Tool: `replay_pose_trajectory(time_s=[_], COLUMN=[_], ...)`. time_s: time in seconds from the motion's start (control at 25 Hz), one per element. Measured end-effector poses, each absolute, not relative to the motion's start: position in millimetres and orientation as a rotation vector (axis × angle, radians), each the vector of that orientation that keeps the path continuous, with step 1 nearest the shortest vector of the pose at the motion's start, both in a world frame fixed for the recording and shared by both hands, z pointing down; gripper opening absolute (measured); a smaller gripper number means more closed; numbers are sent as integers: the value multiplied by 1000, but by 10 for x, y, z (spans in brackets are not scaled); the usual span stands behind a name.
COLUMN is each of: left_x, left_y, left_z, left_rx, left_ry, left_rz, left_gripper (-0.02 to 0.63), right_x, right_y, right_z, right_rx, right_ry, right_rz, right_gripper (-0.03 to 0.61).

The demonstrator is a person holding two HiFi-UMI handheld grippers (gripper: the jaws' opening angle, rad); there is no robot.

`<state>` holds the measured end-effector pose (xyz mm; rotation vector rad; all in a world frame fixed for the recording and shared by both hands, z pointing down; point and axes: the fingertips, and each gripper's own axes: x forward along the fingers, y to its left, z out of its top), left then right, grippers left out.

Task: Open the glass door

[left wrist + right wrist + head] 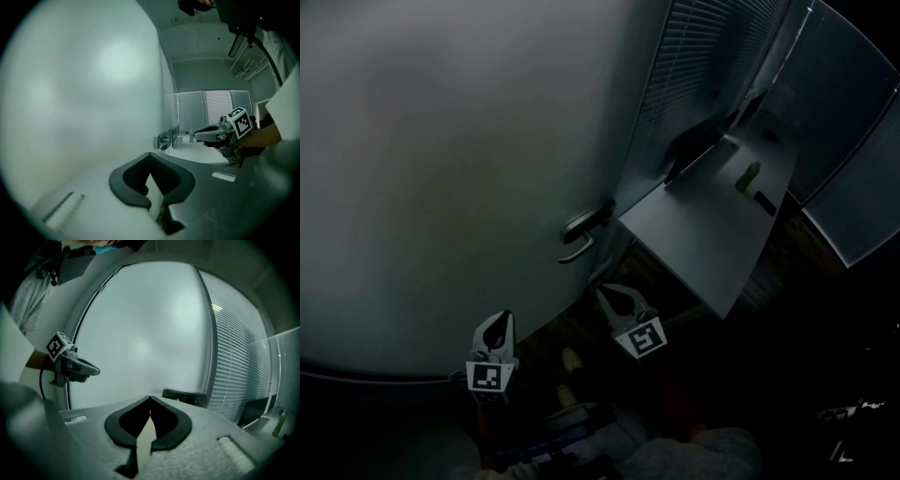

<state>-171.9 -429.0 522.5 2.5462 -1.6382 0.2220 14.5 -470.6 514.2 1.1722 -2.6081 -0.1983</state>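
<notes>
my left claw (500, 320) is clenched, its jaw tips meeting with nothing between them, and my right claw (607, 293) is clenched and empty in the same way. in the head view both sit low in the frame, the left at about 7 o'clock and the right near 6 o'clock, each pointing up toward the glass door (441, 169). the door is a broad frosted pane filling the whole left side, from 8 o'clock round to 12 o'clock. its handle (581, 234), a dark lever on a plate, is on the door's right edge, at about 11 o'clock from my right claw and 1 o'clock from my left claw. neither claw touches it; the right one is near, the left farther off. in the right gripper view the handle shows just past the closed jaw tips, slightly toward 2 o'clock. a pale table (703, 244) stands at 3 o'clock of the handle, with a green bottle (750, 175) on its far part. slatted blinds (703, 56) hang beyond the door's edge at 1 o'clock.
</notes>
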Motion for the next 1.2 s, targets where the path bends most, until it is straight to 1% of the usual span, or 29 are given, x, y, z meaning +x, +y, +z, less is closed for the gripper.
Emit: replay_pose_trajectory(time_s=[0.04, 0.12, 0.28, 0.4, 0.8, 0.92, 1.2], left_x=[-1729, -1735, -1758, -1789, -1885, -1922, -1984], left_y=[-4319, -4355, -4380, -4416, -4492, -4500, -4545], left_z=[5252, 5266, 5292, 5312, 5351, 5378, 5434], left_rx=[2539, 2521, 2508, 2494, 2480, 2467, 2445], left_ry=[-1642, -1643, -1649, -1650, -1668, -1671, -1681], left_rz=[216, 200, 212, 210, 226, 231, 223], left_gripper=[3, 3, 3, 3, 3, 3, 3], right_x=[123, 84, -17, -130, -333, -369, -438], right_y=[-4760, -4860, -5014, -5101, -5356, -5433, -5572], right_z=[5159, 5172, 5192, 5244, 5601, 5580, 5715], right_rx=[1154, 1108, 1008, 918, 769, 755, 642], right_ry=[-2602, -2580, -2510, -2456, -2347, -2317, -2211], right_rz=[-218, -256, -356, -426, -533, -560, -666], right_gripper=[3, 32, 59, 100, 146, 172, 195])
